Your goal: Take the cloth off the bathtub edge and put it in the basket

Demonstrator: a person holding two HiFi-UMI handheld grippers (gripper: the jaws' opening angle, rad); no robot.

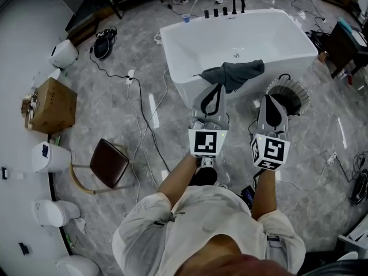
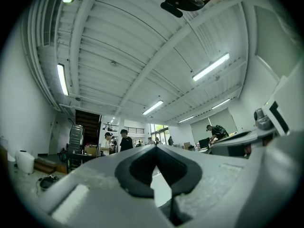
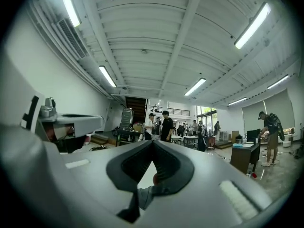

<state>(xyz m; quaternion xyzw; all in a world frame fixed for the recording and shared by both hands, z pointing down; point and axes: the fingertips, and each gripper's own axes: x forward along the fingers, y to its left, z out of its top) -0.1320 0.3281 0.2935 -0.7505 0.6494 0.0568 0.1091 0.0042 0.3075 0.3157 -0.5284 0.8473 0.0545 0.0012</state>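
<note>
Head view: a dark grey cloth hangs over the near rim of the white bathtub, partly inside and partly outside. The left tongs point at it from near the rim. The right tongs sit beside the wire basket, which stands on the floor at the tub's near right corner. Both tongs are closed and grip nothing. For a sound pick-up, the jaws should open ahead of the fold, bite a thick bunch at the rim's top, then lift clear. Basket: no contents discernible. Bathtub: only the cloth's inner end.
</note>
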